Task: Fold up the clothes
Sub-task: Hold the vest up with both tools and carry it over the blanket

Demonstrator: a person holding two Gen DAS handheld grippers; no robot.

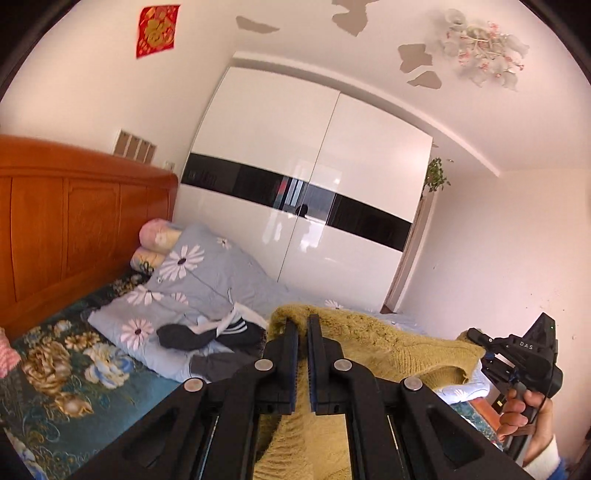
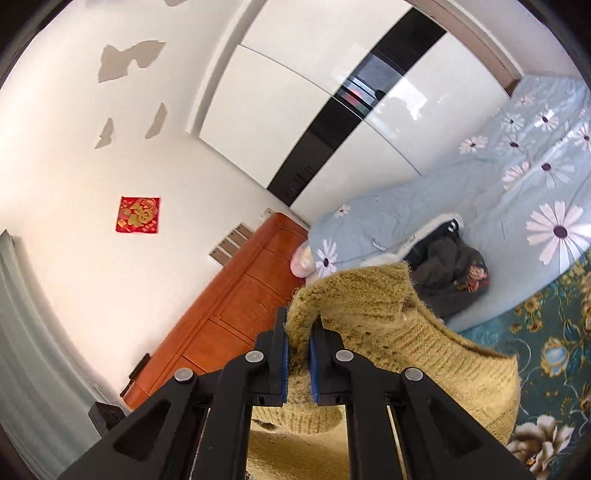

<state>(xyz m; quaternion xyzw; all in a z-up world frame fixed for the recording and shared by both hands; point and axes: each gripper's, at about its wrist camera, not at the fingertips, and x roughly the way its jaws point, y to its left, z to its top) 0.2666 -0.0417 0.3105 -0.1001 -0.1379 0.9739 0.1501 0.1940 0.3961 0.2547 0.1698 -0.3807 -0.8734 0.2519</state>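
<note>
home bedroom: wooden headboard (image 1: 74, 221), floral quilt (image 1: 207, 273) on the bed, glossy white wardrobe (image 1: 314, 177) at far wall.

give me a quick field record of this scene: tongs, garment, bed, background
left tongs: shut on sweater
right tongs: shut on sweater
sweater: olive-yellow knit, lifted above the bed, held at two edges
bed: blue daisy quilt, teal floral sheet, wooden headboard
other clothes: dark garment lying on the quilt
background: white wardrobe with black band, red wall decoration
</note>
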